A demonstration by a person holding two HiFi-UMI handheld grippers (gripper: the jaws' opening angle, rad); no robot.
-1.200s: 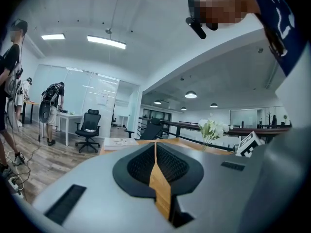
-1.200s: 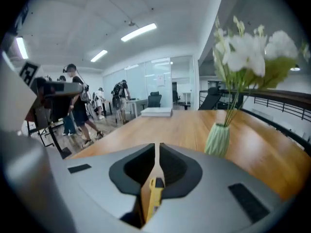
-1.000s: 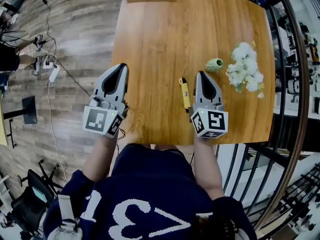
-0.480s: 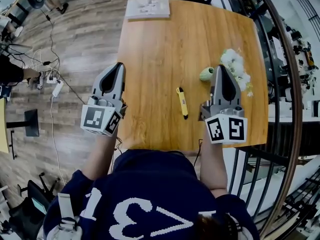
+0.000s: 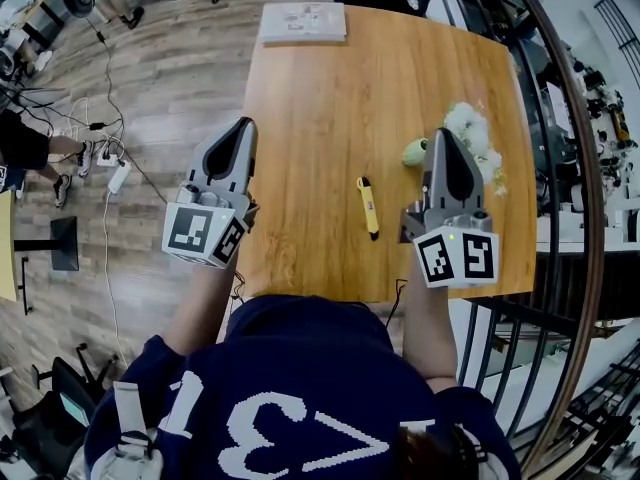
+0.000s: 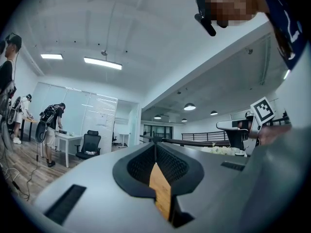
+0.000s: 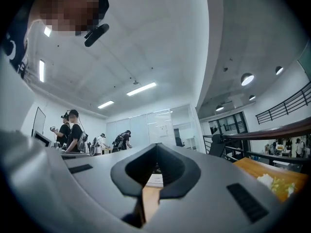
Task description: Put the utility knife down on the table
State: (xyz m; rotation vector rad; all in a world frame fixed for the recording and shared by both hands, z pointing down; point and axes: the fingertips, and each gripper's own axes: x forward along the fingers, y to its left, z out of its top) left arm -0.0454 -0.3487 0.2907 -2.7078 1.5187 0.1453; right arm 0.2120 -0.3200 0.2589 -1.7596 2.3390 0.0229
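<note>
The yellow utility knife [image 5: 368, 206] lies flat on the wooden table [image 5: 330, 98], near its front edge, with nothing touching it. My right gripper [image 5: 445, 136] hovers to the right of the knife, well apart from it, shut and holding nothing. My left gripper [image 5: 242, 126] is over the table's left edge, also shut and holding nothing. In the left gripper view the jaws [image 6: 155, 142] meet at their tips and point out level across the room. The right gripper view shows its jaws [image 7: 156, 144] closed the same way, with the table's far end beyond them.
White flowers [image 5: 472, 133] and a small green vase [image 5: 414, 151] lie at the table's right side, just beyond my right gripper. A booklet [image 5: 303, 21] rests at the far edge. A metal railing [image 5: 580, 228] runs along the right. People stand at desks [image 6: 48, 125] in the room.
My right gripper has lifted off the table beside the knife and shifted right, away from it. The left gripper has risen a little. The knife stays flat on the table.
</note>
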